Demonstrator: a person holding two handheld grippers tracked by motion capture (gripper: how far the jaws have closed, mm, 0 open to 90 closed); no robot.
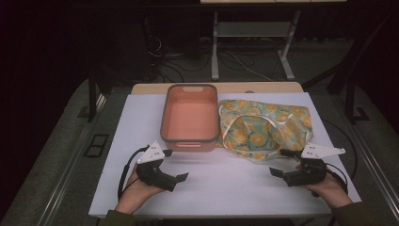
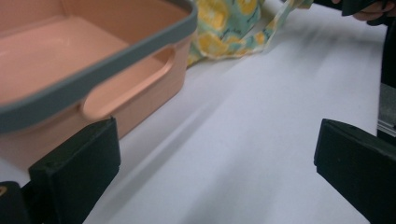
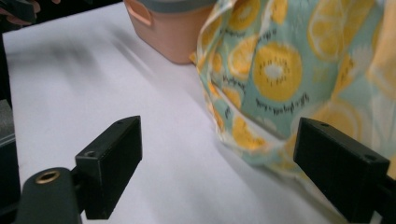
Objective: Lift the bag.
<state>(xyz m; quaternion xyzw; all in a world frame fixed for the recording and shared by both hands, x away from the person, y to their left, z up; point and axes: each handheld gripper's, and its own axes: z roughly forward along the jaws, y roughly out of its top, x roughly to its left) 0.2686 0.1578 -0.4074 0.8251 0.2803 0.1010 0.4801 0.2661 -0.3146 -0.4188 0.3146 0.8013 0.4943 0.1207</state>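
Observation:
A salmon-pink tub (image 1: 189, 117) with a grey rim stands empty at the back middle of the white table top (image 1: 226, 188). To its right lies a crumpled teal cloth bag (image 1: 263, 127) printed with yellow citrus slices, a white drawstring across it. My left gripper (image 1: 175, 165) hovers open just in front of the tub's near left corner; the tub's handle wall (image 2: 126, 88) lies ahead of its jaws, which hold nothing (image 2: 215, 172). My right gripper (image 1: 280, 162) is open at the bag's near edge, and the cloth (image 3: 289, 70) lies just beyond its empty jaws (image 3: 224, 168).
The table's near edge runs just ahead of both forearms. Behind the table stand a desk frame (image 1: 216, 47) and loose cables on a dark floor. A floor socket plate (image 1: 96, 145) sits at the left.

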